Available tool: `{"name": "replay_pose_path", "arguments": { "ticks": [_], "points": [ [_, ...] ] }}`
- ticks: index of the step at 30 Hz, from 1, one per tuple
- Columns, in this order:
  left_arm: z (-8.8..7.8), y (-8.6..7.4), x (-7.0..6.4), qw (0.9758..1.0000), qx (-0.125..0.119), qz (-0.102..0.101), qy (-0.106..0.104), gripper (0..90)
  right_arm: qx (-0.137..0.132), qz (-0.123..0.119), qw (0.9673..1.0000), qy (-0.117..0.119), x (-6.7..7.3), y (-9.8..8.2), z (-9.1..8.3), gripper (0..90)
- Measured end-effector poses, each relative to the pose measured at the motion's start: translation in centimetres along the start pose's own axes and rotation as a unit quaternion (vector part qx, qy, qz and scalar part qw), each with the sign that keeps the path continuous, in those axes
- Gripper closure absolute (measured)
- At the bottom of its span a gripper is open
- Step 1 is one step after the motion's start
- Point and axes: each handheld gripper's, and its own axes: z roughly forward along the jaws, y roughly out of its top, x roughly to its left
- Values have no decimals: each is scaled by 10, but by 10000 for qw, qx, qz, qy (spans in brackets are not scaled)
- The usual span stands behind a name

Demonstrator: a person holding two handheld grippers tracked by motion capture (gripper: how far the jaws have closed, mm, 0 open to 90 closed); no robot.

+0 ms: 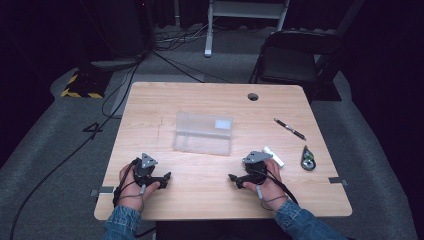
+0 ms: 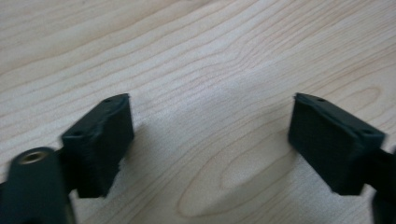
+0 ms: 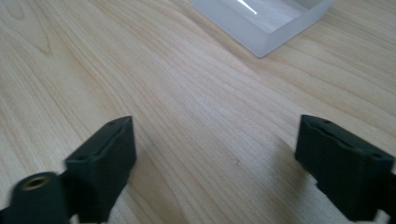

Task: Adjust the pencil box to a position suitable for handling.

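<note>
With both the left tool and right tool spread and empty on the pale wooden counter, likely light, rigid, slick: clear rectangular plastic box, best pinched across one thin wall.

Box at table centre; pen right, a tag (perhaps) nearer.

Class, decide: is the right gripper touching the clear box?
Apart. In the right gripper view, bare wood lies between the open right gripper and the clear box; the high view shows the same gap.
</note>
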Motion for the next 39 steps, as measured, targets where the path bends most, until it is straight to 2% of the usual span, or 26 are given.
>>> {"name": "replay_pose_path", "arguments": {
  "ticks": [2,3,4,5,9,15,20,25,30,35,39],
  "points": [
    [-1,1,1,10000,9,5,11,211,12,-74,10000,63,-1,2,-1,293],
    [-1,1,1,10000,9,5,11,243,12,-74,10000,63,-1,2,-1,293],
    [-2,1,1,10000,10,-18,10,243,40,-105,9999,113,-1,3,-2,343],
    [-2,1,2,10000,24,-7,20,286,113,-157,9995,236,-2,6,-4,444],
    [-5,-1,6,9999,22,-104,97,298,183,-114,9992,328,-5,11,-6,501],
    [-8,-7,15,9999,-97,-87,57,272,146,-81,9995,254,-13,23,-10,501],
    [-7,-7,16,10000,-41,7,-9,211,150,-38,9997,167,-22,34,-9,500],
    [-7,-7,16,10000,-43,12,-31,196,176,-31,9998,-9,-31,50,-2,497],
    [-6,-7,16,10000,-41,0,-26,195,236,161,9995,-146,-44,63,15,492],
    [-6,-7,16,10000,-41,2,-23,194,259,246,9991,-234,-48,72,27,486],
    [-6,-7,16,10000,-43,-2,-24,194,339,211,9988,-276,-47,75,34,483]
  ]
}}
